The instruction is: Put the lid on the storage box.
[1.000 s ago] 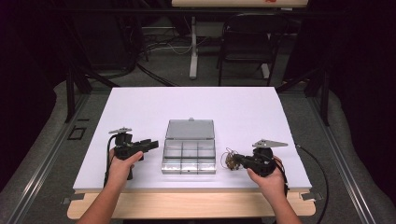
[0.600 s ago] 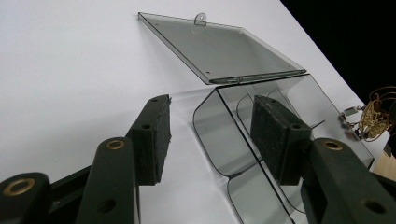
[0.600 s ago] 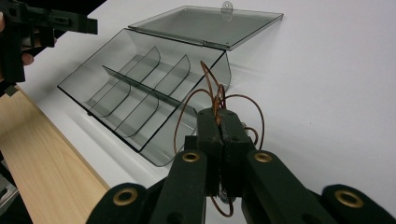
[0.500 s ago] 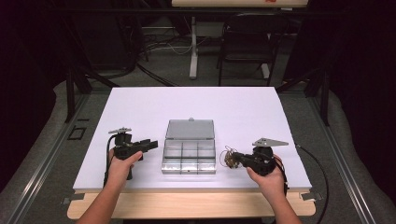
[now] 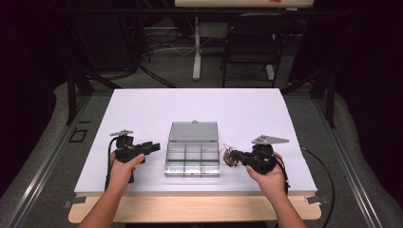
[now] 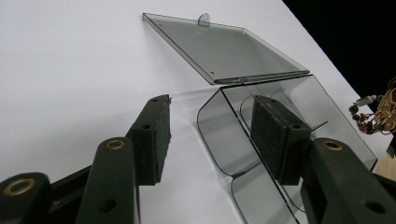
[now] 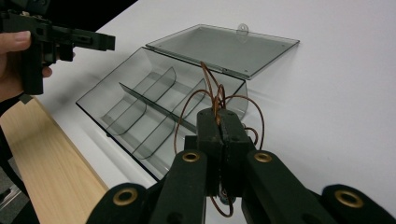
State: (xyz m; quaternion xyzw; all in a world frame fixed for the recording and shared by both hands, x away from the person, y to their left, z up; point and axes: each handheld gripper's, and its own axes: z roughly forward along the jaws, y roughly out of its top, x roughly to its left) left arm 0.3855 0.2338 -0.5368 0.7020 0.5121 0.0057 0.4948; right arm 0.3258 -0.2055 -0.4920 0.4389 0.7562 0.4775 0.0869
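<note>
The right gripper (image 7: 219, 126) pinched a loopy brown wire bundle (image 7: 215, 100) tight, just beside the right edge of the clear plastic box with little compartments (image 5: 192, 159). Its lid (image 5: 194, 131) lay flat open behind. The left gripper (image 6: 210, 135) was wide open, holding nothing, at the box's left edge. The white table (image 5: 142, 109) had lots of room.

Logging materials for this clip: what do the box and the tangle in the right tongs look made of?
Box: smoky, glossy clear plastic by its look; the table shows through its walls. Tangle: thin coppery wire loops, likely metal, with small beads strung on.
</note>
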